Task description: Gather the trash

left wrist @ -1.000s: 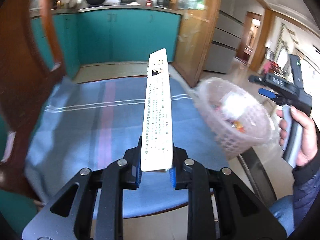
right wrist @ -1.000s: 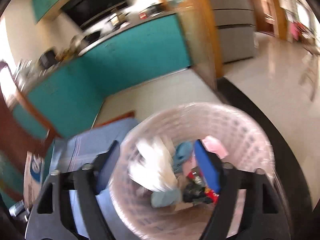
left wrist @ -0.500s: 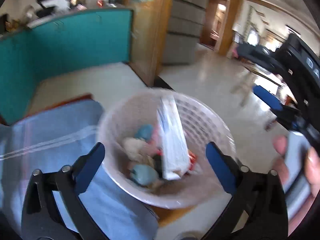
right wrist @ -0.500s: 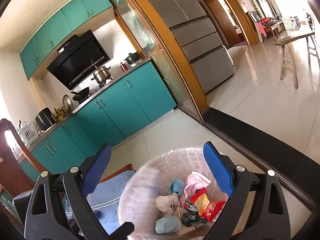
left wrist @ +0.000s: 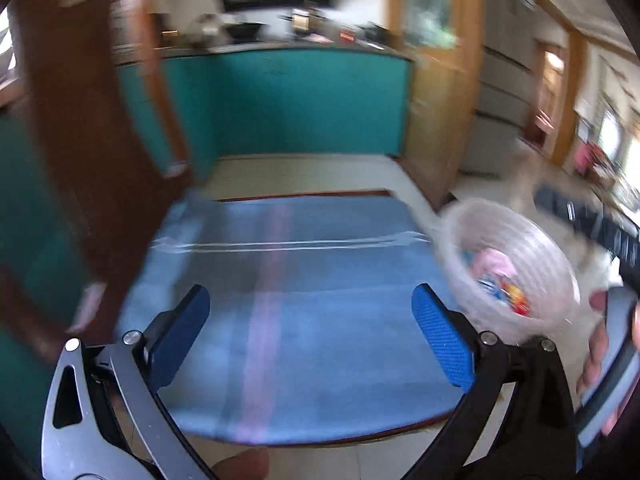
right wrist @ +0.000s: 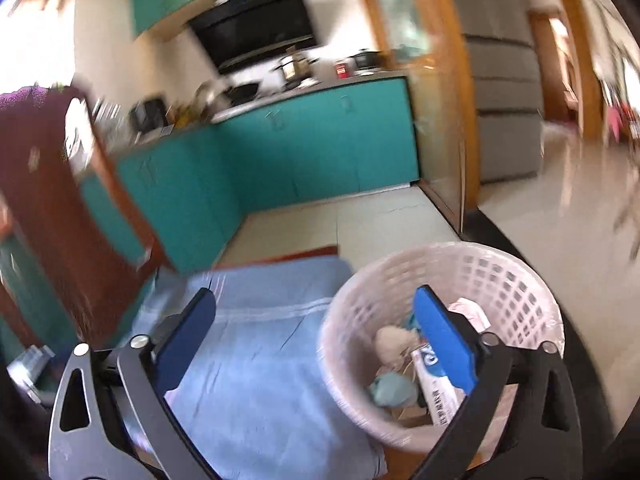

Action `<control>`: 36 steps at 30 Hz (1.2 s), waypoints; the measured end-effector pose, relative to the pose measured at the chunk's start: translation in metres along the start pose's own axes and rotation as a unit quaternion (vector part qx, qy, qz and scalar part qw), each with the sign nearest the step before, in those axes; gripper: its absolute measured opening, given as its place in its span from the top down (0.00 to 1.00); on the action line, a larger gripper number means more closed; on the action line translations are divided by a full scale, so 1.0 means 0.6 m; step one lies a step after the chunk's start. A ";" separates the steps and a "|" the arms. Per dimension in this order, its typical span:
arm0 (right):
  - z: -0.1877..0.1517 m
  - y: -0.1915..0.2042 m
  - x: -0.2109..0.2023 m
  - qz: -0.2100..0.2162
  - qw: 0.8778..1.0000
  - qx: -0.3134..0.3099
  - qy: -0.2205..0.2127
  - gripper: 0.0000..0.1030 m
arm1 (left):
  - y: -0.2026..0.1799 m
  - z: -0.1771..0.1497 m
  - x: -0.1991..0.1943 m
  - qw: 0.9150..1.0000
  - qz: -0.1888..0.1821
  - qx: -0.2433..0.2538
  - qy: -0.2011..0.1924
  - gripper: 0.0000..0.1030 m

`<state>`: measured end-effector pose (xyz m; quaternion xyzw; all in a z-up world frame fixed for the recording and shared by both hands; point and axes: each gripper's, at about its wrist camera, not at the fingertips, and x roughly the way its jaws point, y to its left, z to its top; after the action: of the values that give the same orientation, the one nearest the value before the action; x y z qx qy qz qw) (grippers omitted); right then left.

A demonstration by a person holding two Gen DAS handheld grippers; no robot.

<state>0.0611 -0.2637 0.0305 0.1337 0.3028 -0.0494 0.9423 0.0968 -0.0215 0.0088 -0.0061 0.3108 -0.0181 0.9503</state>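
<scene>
The long white printed box lies inside the white lattice basket, among the other trash: a pale crumpled wad, a teal scrap and a pink-and-white wrapper; in the right wrist view its long axis runs from the basket's middle down toward the near wall, the end with the blue marking lying farther in, though the right gripper's finger hides part of it; how steeply it leans cannot be told. In the left wrist view the basket is blurred and only pink and red-blue scraps can be made out in it. The basket stands at the right edge of the blue cloth, its mouth open upward; whether it rests on the cloth or just past its edge cannot be told. The left gripper is spread wide with nothing between its blue pads, hovering above the cloth; the right gripper is likewise wide open and empty, one pad over the cloth and the other over the basket's mouth. The cloth is bare between its white stripes and its near edge; beyond its far edge lies pale tile floor up to the teal cabinets; a dark wooden chair back stands close on the left, and shiny open floor stretches away to the right of the basket.
</scene>
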 end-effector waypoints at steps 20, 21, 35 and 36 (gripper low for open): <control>-0.101 0.092 0.028 -0.020 0.994 -0.038 0.096 0.03 | 0.054 -0.052 0.003 0.999 0.019 -0.016 0.042 0.03; -0.101 0.092 0.029 -0.022 0.994 -0.038 0.096 0.03 | 0.054 -0.052 0.004 0.999 0.017 -0.015 0.042 0.03; -0.103 0.094 0.029 -0.027 0.994 -0.041 0.093 0.03 | 0.050 -0.048 -0.005 0.999 0.015 -0.012 0.033 0.03; -0.104 0.093 0.029 -0.027 0.994 -0.043 0.093 0.03 | 0.050 -0.048 -0.005 0.999 0.016 -0.012 0.033 0.03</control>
<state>0.0502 -0.1926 -0.0160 0.0893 0.3941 -0.0492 0.9134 0.0780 0.0087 -0.0134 -0.0120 0.3425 0.0003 0.9395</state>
